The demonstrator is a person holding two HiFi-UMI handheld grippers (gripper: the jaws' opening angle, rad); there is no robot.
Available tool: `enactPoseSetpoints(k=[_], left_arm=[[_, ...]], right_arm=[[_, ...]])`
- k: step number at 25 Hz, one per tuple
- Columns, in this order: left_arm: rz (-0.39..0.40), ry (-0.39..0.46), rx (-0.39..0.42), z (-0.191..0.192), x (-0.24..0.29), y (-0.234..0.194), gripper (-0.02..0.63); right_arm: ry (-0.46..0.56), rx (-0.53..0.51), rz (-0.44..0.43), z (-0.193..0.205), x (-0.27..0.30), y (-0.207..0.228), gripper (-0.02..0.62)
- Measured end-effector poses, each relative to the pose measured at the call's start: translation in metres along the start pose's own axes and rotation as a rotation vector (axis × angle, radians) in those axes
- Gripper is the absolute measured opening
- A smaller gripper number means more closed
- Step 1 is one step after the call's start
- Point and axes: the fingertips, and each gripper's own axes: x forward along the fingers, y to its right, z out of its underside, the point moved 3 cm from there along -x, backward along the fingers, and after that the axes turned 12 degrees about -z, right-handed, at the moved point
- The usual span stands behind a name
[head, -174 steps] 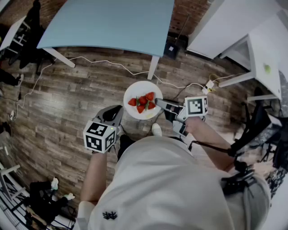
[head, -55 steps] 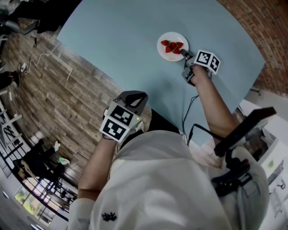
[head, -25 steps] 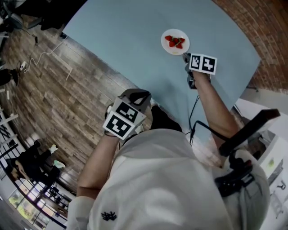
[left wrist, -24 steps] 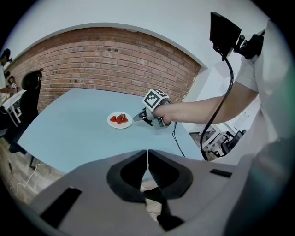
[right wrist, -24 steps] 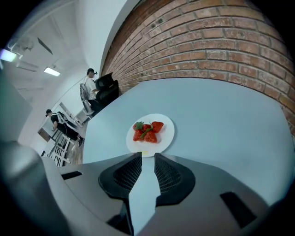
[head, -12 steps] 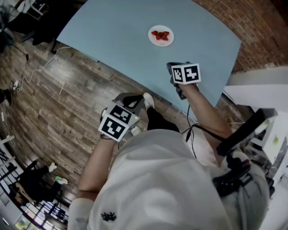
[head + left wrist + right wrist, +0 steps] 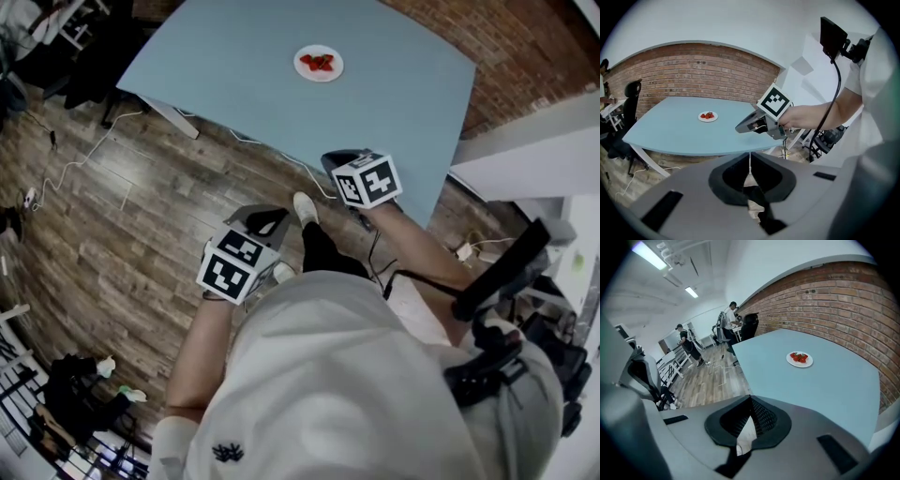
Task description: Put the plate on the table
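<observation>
A white plate (image 7: 319, 63) of red strawberries rests on the light blue table (image 7: 394, 84), toward its far side, with nothing touching it. It also shows as the plate (image 7: 708, 116) in the left gripper view and the plate (image 7: 799, 359) in the right gripper view. My right gripper (image 7: 334, 160) hovers off the table's near edge, well short of the plate, jaws together and empty. My left gripper (image 7: 273, 218) hangs lower over the wooden floor, also shut and empty. The right gripper (image 7: 739, 128) appears from the side in the left gripper view.
A brick wall (image 7: 843, 296) runs behind the table. White tables (image 7: 525, 141) stand to the right. Cables (image 7: 84, 159) trail over the wooden floor by the table legs (image 7: 169, 117). A black chair (image 7: 631, 101) stands at the left, and people (image 7: 689, 345) are far off.
The right gripper let go of the plate and drew back toward my body. The plate stays on the table and looks farther away as the view backs off.
</observation>
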Motion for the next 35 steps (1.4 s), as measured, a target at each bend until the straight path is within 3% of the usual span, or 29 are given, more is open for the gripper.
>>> enactPoseSetpoints(k=[14,35], left_arm=[[-0.005,0.012,-0.004,0.031,-0.028,0.026,0.012],[-0.012,0.041,0.011,0.032,-0.04,0.029,0.012]], right_arm=[[0.031,-0.113,-0.062,0.028,-0.039,-0.088,0.008],[0.07,-0.171,-0.094,0.025,-0.062,-0.123,0.008]])
